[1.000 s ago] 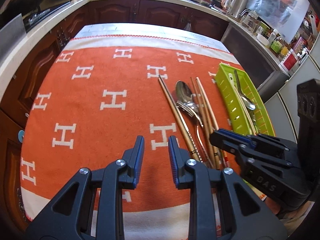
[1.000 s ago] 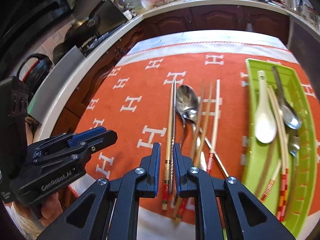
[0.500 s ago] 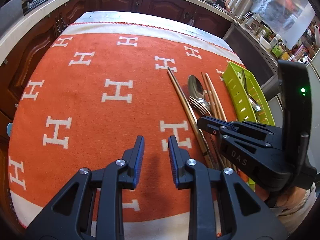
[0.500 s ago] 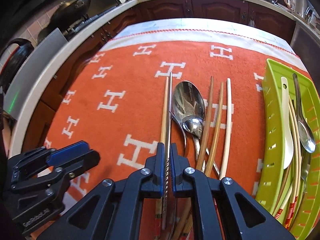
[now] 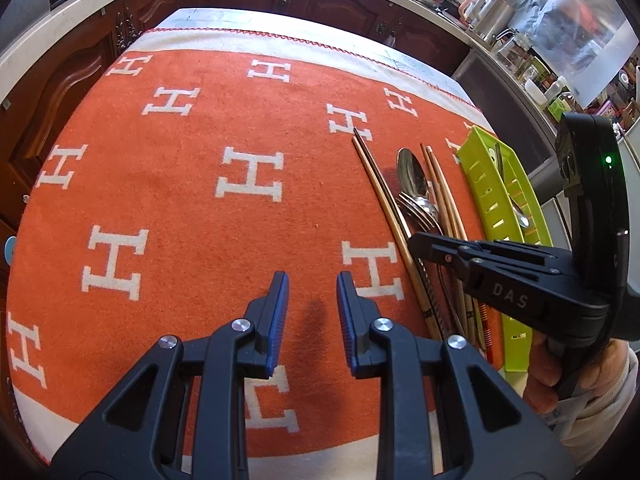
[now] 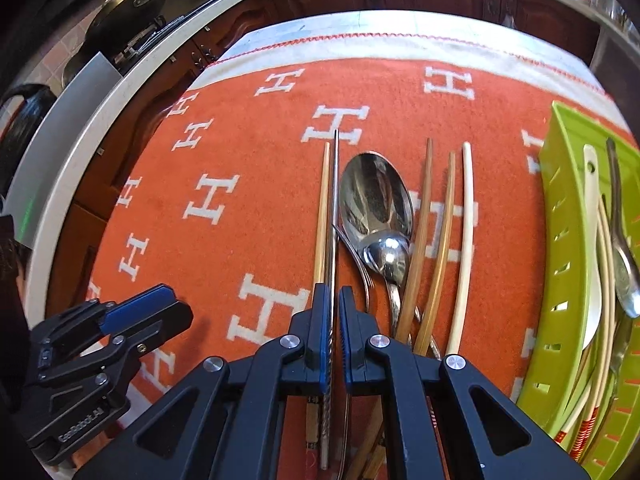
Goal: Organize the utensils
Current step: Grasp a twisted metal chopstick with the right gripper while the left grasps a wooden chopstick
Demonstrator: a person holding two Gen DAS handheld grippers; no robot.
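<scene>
An orange blanket (image 5: 192,216) patterned with white H shapes covers the table, and a lime-green slotted tray (image 6: 568,264) sits along its right side, holding a white ceramic spoon (image 6: 592,240), a metal spoon (image 6: 624,264) and pale chopsticks. Beside the tray lies a loose row of utensils — a large steel spoon (image 6: 376,200), brown wooden chopsticks (image 6: 420,240), a cream chopstick (image 6: 464,240), a light wooden chopstick (image 6: 322,208) and a steel chopstick (image 6: 334,208). The right gripper (image 6: 335,320) has its jaws drawn narrow around the steel chopstick; whether both pads touch it I cannot tell. The left gripper (image 5: 312,304) hovers over bare blanket, jaws parted and holding nothing.
</scene>
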